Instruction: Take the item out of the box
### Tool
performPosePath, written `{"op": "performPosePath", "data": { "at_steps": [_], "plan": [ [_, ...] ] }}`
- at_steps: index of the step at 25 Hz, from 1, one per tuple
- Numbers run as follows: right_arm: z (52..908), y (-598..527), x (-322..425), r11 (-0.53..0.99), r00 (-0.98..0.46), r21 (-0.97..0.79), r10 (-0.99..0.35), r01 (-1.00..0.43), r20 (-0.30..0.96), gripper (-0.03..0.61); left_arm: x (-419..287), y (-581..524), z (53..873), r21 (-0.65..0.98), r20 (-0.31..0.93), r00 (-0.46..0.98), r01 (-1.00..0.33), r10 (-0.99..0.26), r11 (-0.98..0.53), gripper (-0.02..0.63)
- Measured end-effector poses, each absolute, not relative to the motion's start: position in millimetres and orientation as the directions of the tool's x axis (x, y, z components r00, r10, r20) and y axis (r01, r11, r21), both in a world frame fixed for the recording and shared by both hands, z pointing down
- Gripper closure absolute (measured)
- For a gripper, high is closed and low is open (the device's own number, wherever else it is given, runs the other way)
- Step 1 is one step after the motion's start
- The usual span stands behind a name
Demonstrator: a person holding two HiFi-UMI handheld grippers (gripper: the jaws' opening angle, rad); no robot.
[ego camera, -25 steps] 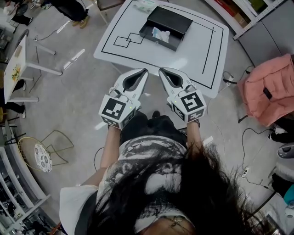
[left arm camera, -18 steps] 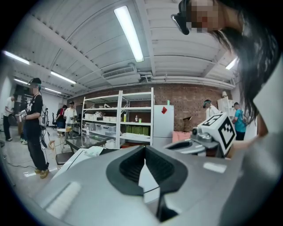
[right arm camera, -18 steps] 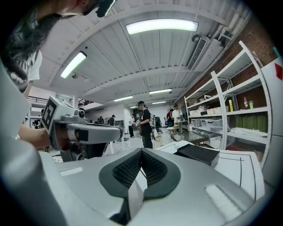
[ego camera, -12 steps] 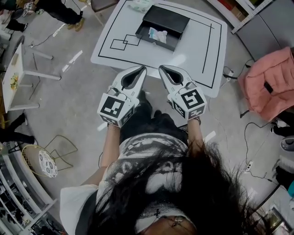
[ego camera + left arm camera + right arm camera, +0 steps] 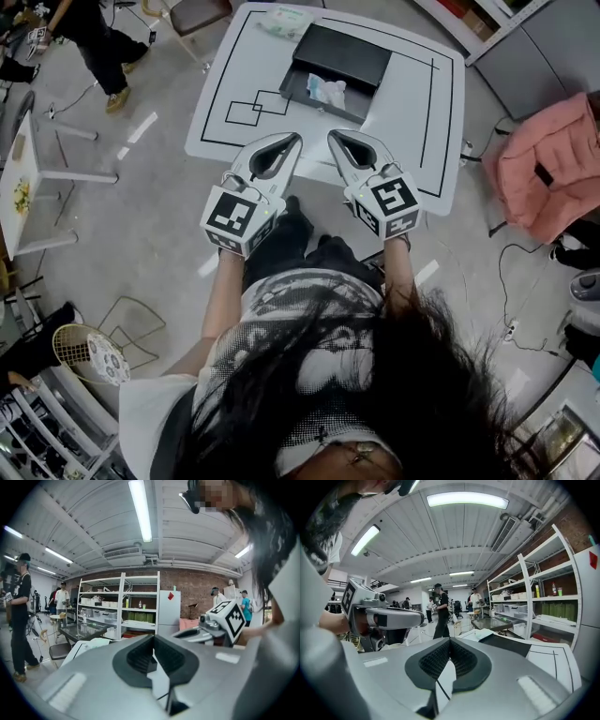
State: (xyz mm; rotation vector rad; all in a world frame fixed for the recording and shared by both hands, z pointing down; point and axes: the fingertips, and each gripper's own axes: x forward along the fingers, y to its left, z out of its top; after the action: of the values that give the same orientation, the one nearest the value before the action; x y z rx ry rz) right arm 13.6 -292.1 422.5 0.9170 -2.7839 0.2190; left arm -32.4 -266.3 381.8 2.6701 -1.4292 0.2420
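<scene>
Starting the approach, you hold the left claw (image 5: 291,142) and right claw (image 5: 336,141) pressed together, empty, at the near edge of the worktop (image 5: 412,103). Next, reach to the item (image 5: 326,91) lying in the open box (image 5: 342,58) and spread one claw.

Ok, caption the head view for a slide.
Left gripper and right gripper, both shut and empty, point toward the table; item lies in open black box.
</scene>
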Motion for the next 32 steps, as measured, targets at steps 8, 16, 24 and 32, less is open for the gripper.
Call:
{"op": "performPosePath", "data": {
  "at_steps": [8, 16, 24, 32],
  "plan": [
    [444.7, -340.5, -4.9, 0.751, -0.730, -0.068, -0.610, -0.656, 0.308, 0.580, -60.8, -310.9, 392.2, 0.037, 0.203, 0.600, -0.795, -0.774, -0.606, 0.614],
    [466.5, -382.6, -6.7, 0.715, -0.665, -0.025, -0.637, -0.699, 0.390, 0.580, -78.5, -342.2, 391.4, 0.028, 0.197, 0.635, -0.765, -0.747, -0.643, 0.614],
    [500.2, -427.8, -10.3, 0.722, -0.616, 0.024, -0.607, -0.692, 0.502, 0.552, -93.2, -357.2, 394.1, 0.041, 0.193, 0.664, -0.742, -0.723, -0.670, 0.614],
    [552.9, -459.3, -27.3, 0.765, -0.567, 0.051, -0.519, -0.643, 0.640, 0.515, -107.0, -369.2, 398.4, 0.045, 0.192, 0.682, -0.725, -0.706, -0.688, 0.614]
  ]
}}
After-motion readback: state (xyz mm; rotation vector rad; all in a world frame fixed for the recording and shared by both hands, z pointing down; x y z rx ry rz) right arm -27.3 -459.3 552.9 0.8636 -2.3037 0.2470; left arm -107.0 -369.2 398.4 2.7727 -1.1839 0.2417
